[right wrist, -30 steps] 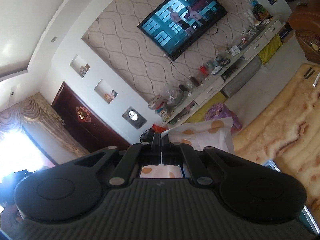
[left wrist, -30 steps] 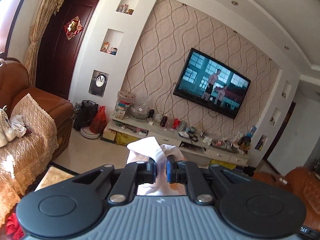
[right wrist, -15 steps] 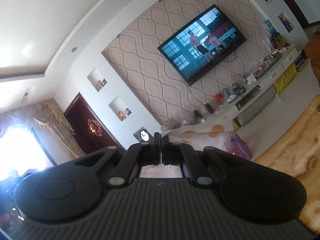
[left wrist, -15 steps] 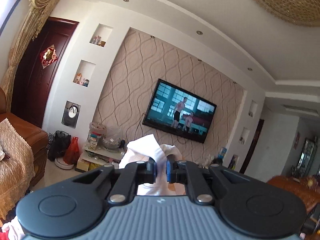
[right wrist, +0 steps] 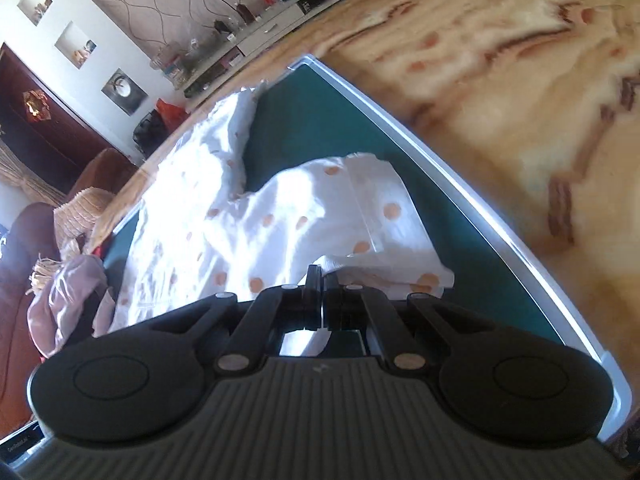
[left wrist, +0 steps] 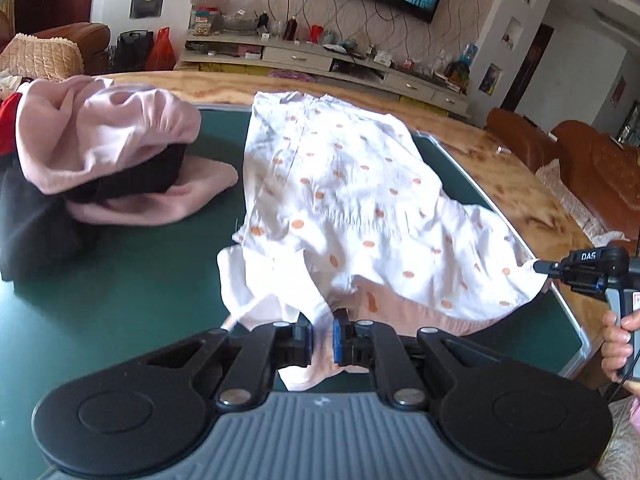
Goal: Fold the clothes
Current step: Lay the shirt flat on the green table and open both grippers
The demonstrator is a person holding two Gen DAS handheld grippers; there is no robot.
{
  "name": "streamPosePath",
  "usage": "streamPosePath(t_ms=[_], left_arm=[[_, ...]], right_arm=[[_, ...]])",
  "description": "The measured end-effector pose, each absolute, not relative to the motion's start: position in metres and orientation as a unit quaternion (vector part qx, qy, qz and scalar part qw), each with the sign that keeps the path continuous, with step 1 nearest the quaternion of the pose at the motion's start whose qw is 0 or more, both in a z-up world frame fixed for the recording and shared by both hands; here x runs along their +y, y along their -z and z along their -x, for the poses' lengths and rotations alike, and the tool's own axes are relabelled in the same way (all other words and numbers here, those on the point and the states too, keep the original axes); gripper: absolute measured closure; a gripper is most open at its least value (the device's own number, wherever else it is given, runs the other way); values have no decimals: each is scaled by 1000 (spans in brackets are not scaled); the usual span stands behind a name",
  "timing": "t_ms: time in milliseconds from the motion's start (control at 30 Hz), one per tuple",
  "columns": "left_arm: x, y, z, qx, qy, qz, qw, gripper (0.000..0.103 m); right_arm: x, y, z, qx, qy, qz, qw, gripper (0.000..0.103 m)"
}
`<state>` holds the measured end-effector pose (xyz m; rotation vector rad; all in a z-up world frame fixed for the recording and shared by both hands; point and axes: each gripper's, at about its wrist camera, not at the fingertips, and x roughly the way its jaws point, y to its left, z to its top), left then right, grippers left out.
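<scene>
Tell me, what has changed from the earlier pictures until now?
Both tongs came down: the dotted white garment, held up before the TV wall earlier, now lies spread on the green mat. Unchanged: left tongs and right tongs stay shut on its edge.

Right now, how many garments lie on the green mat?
3 that I can tell: a white dotted garment spread in the middle, a pink garment at the left, a black garment under it. More may be hidden there.

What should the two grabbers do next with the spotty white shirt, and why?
Probably draw the white orange-dotted garment flat toward the near edge of the green mat. Both the left gripper and the right gripper pinch its hem, and the cloth lies rumpled.
</scene>
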<state>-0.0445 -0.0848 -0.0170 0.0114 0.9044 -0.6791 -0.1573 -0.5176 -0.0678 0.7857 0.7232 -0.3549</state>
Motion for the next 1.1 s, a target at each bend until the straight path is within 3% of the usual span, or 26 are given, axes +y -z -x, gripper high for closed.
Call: streamPosePath(t_ms=[100, 167, 367, 433, 733, 800, 833, 1000, 1100], left_arm=[[-83, 23, 59, 431, 336, -30, 837, 93], [-83, 25, 69, 433, 343, -41, 833, 93], [-75, 23, 80, 448, 337, -19, 828, 93], [-71, 23, 81, 450, 332, -9, 829, 93], [-58, 23, 80, 457, 315, 18, 832, 93], [-60, 23, 81, 456, 318, 16, 831, 93], [-60, 23, 82, 455, 319, 15, 831, 93], [-63, 19, 95, 460, 335, 11, 822, 93], [-65, 26, 102, 471, 341, 1, 814, 93]], right_arm=[[-506, 66, 175, 359, 176, -355, 845, 89], [-503, 61, 184, 368, 175, -353, 843, 63], [-531, 56, 208, 326, 190, -418, 826, 42], [-546, 66, 206, 324, 179, -469, 802, 41], [-571, 106, 216, 254, 162, -614, 729, 41], [-572, 108, 216, 258, 174, -607, 731, 71], [-574, 109, 214, 268, 184, -596, 734, 95], [-568, 83, 226, 262, 231, -527, 775, 96], [-561, 73, 227, 310, 254, -474, 784, 92]])
